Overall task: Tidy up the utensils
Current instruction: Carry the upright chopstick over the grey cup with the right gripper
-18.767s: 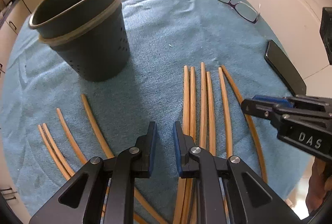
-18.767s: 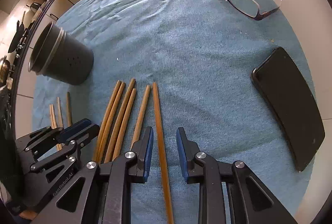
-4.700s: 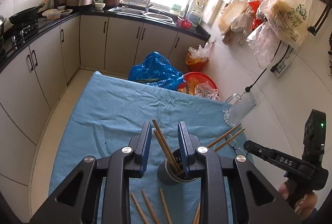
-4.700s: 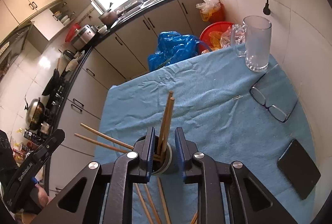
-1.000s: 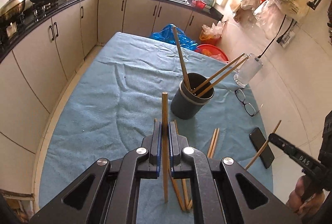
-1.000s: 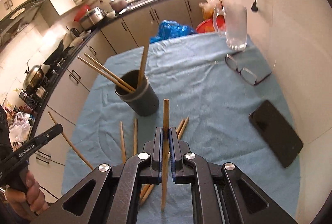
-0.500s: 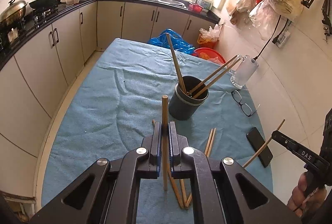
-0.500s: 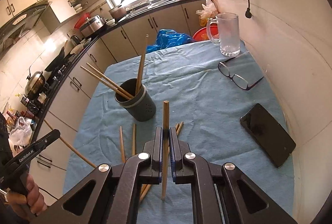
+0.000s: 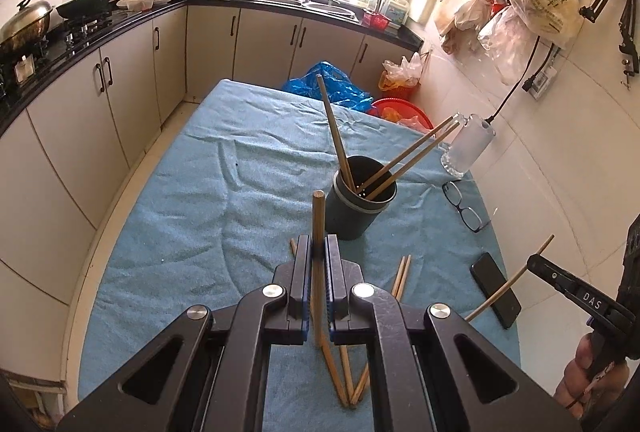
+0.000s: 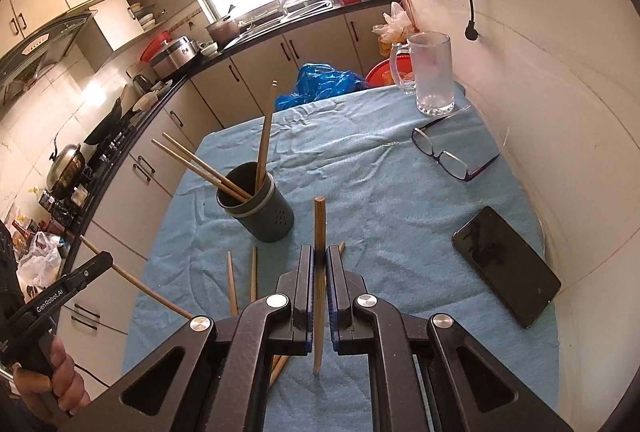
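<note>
Our left claw [image 9: 318, 260] was clenched on one chopstick [image 9: 318, 232], gripped near its middle and standing upright between the pads, its upper end rising in front of the dark holder [image 9: 362, 205]. Our right claw [image 10: 319, 264] was clamped the same way on a second chopstick [image 10: 319, 228], also upright, with the holder [image 10: 260, 209] just beyond and to its left in that view. Both claws hung above the blue-clothed surface [image 9: 208, 199], on the near side of the holder.

Three chopsticks [image 9: 394, 163] already leaned out of the holder, one tilted back towards the cupboards and two crossing out to the side nearest the glass mug [image 10: 434, 75]. On the near side of the holder, several loose chopsticks [image 9: 402, 270] lay on the cloth, so we judged the job well under way but not finished.

To do this step well, we judged that each stick should be carried over the holder's rim one claw at a time, kept close to vertical, and lowered into the open gap between the leaning sticks before letting go. Coming in together risked the claws knocking each other or tipping the holder. The spectacles [image 10: 450, 159] and phone [image 10: 506, 266] lay well away from the holder and needed no care.
</note>
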`<state>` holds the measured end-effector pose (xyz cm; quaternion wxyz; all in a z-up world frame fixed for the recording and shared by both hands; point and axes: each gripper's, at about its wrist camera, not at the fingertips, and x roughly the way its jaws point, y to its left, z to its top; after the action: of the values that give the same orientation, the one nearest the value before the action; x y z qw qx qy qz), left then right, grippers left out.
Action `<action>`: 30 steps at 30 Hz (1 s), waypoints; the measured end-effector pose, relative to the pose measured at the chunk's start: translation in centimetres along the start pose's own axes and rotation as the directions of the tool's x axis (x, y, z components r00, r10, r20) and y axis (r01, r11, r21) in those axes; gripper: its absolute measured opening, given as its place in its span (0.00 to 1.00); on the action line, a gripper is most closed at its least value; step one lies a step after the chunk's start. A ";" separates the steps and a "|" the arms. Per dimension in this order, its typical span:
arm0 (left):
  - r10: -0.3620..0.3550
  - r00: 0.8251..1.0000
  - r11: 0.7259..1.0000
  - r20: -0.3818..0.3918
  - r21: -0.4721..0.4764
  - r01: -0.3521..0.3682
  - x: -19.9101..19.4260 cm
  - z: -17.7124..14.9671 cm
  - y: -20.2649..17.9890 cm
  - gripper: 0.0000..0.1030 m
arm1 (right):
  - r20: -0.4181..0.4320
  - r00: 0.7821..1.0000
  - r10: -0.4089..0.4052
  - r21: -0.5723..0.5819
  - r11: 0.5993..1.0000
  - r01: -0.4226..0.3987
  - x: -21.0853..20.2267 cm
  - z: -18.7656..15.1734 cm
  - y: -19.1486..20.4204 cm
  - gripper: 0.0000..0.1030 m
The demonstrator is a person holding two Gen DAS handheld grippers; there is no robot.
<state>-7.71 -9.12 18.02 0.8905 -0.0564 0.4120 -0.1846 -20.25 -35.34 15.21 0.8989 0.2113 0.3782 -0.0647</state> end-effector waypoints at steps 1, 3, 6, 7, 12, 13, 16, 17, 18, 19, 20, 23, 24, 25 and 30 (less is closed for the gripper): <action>0.000 1.000 1.000 0.001 0.001 0.000 -0.1 0.0 0.0 0.05 | 0.002 1.000 -0.001 -0.002 1.000 0.001 0.0 0.1 0.1 0.06; 0.002 1.000 1.000 0.004 0.001 -0.002 -0.1 0.1 0.0 0.05 | 0.004 1.000 -0.002 -0.005 1.000 0.002 -0.1 0.1 0.2 0.06; 0.005 1.000 1.000 0.007 -0.002 -0.005 -0.2 0.3 0.1 0.05 | 0.008 1.000 -0.003 -0.010 1.000 0.003 -0.2 0.3 0.3 0.06; 0.005 1.000 1.000 0.010 -0.002 -0.005 -0.3 0.4 0.1 0.05 | 0.012 1.000 -0.002 -0.014 1.000 0.003 -0.2 0.4 0.4 0.06; 0.005 1.000 1.000 0.019 -0.001 -0.005 -0.6 0.6 0.2 0.05 | 0.019 1.000 0.003 -0.022 1.000 -0.002 -0.3 0.7 0.7 0.06; 0.005 1.000 1.000 0.018 -0.003 -0.005 -0.6 0.6 0.2 0.05 | 0.020 1.000 0.002 -0.023 1.000 -0.001 -0.3 0.7 0.7 0.06; 0.004 1.000 1.000 0.021 -0.007 -0.004 -0.8 0.7 0.2 0.05 | 0.021 1.000 0.000 -0.027 1.000 0.000 -0.3 0.7 0.9 0.06; 0.003 1.000 1.000 0.023 -0.007 -0.003 -0.9 0.8 0.2 0.05 | 0.021 1.000 0.001 -0.027 1.000 0.000 -0.3 0.7 0.9 0.06; 0.003 1.000 1.000 0.026 -0.008 -0.003 -0.9 0.9 0.2 0.05 | 0.022 1.000 0.001 -0.028 1.000 0.000 -0.3 0.7 1.0 0.06; 0.001 1.000 1.000 0.029 -0.007 -0.001 -1.1 0.9 0.2 0.05 | 0.023 1.000 0.000 -0.029 1.000 0.001 -0.3 0.7 1.0 0.06; 0.000 1.000 1.000 0.031 -0.005 0.000 -1.1 1.0 0.2 0.05 | 0.025 1.000 0.001 -0.030 1.000 0.000 -0.3 0.7 1.0 0.06; -0.003 0.999 1.000 0.036 -0.005 0.004 -1.3 1.2 0.2 0.05 | 0.030 1.000 0.000 -0.034 0.999 0.001 -0.4 0.8 1.1 0.06; -0.005 0.999 1.000 0.037 -0.005 0.006 -1.3 1.2 0.1 0.05 | 0.031 1.000 0.001 -0.035 0.999 0.000 -0.4 0.8 1.2 0.06; -0.006 0.999 1.000 0.038 -0.004 0.006 -1.3 1.2 0.1 0.05 | 0.031 1.000 0.002 -0.036 0.999 -0.001 -0.4 0.8 1.2 0.06; -0.014 0.999 1.000 0.050 0.002 0.014 -1.6 1.6 -0.1 0.05 | 0.038 0.999 0.005 -0.039 0.999 -0.004 -0.7 1.1 1.4 0.06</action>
<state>-7.52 -8.71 20.23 0.8993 -0.0632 0.3890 -0.1896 -19.60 -34.55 16.86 0.9101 0.1933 0.3618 -0.0594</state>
